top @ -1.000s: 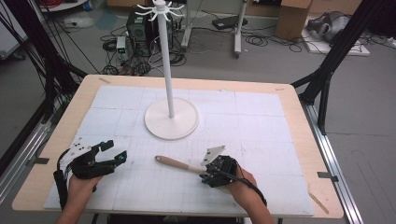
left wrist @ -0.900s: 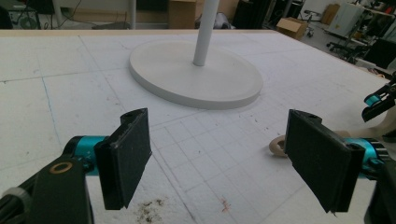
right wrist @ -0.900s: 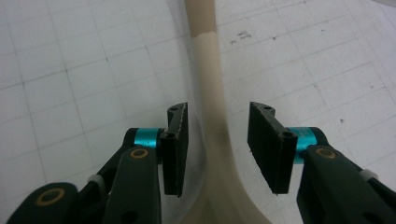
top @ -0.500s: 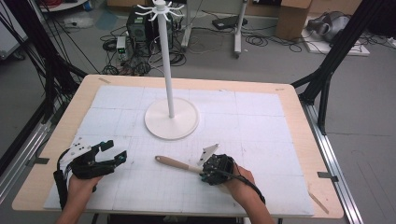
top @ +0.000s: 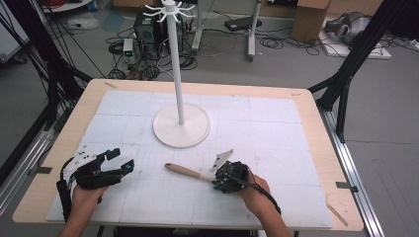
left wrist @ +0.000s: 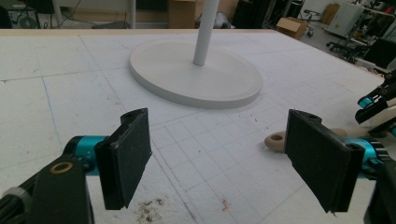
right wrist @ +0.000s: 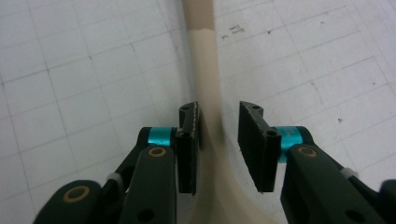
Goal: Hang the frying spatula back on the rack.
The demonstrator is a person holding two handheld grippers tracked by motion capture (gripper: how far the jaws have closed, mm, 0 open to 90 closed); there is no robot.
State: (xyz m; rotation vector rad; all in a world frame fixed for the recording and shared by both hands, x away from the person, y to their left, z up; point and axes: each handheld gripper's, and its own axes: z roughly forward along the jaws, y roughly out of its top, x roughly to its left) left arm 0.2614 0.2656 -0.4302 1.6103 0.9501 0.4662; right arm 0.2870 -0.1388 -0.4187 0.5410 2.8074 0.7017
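While the right gripper has just been closing around the spatula lying on the mat near the stand, a gap shows at one pad. Off-centre, the neck could twist or slip. The left gripper waits spread, holding nothing.

white stand blocks mid-table; the mat around lies open.

Beige spatula, handle tan-brown toward the far end. White stand, round white base. White foam mat ruled in a faint grey grid, a few dark specks. Pale wood table. Black grippers, teal rings at the jaws.
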